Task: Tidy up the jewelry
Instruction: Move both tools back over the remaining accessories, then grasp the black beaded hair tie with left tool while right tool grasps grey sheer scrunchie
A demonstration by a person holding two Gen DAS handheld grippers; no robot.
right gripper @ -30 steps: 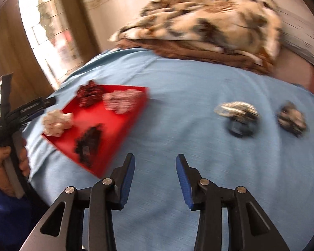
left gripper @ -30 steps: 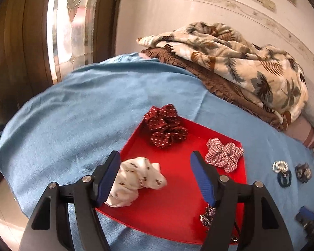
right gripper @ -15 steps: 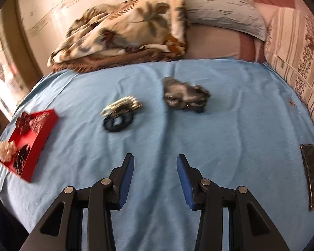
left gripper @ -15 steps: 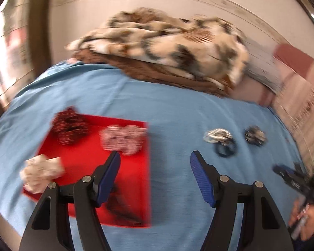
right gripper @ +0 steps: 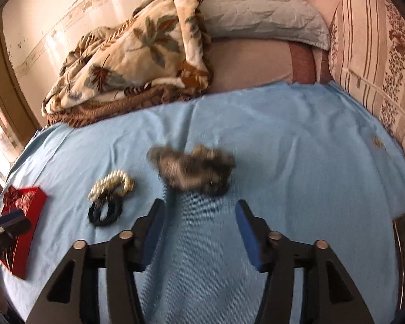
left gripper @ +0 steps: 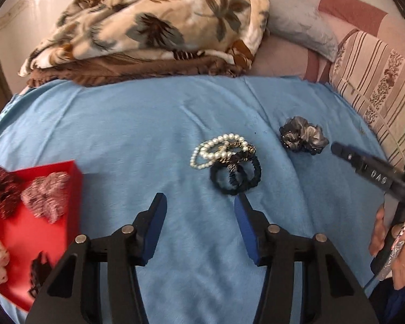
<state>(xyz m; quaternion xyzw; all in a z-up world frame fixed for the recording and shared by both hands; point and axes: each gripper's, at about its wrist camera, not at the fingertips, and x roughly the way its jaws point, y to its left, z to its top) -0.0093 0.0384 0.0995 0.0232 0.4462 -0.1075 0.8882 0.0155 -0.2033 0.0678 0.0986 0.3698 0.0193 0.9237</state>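
Blue-padded right claw [right gripper: 199, 216], jaws just widening and empty, pointed at the grey scrunchie [right gripper: 191, 171] lying crosswise just ahead; left claw [left gripper: 199, 210], also empty, was narrowing.

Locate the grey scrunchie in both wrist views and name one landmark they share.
Left wrist: the grey scrunchie lies right of centre on the blue sheet, right of the pearl bracelets.
Right wrist: the grey scrunchie, blurred, lies near centre, just beyond the open fingertips.
Shared landmark: the pearl bracelets, to the scrunchie's left in both views.
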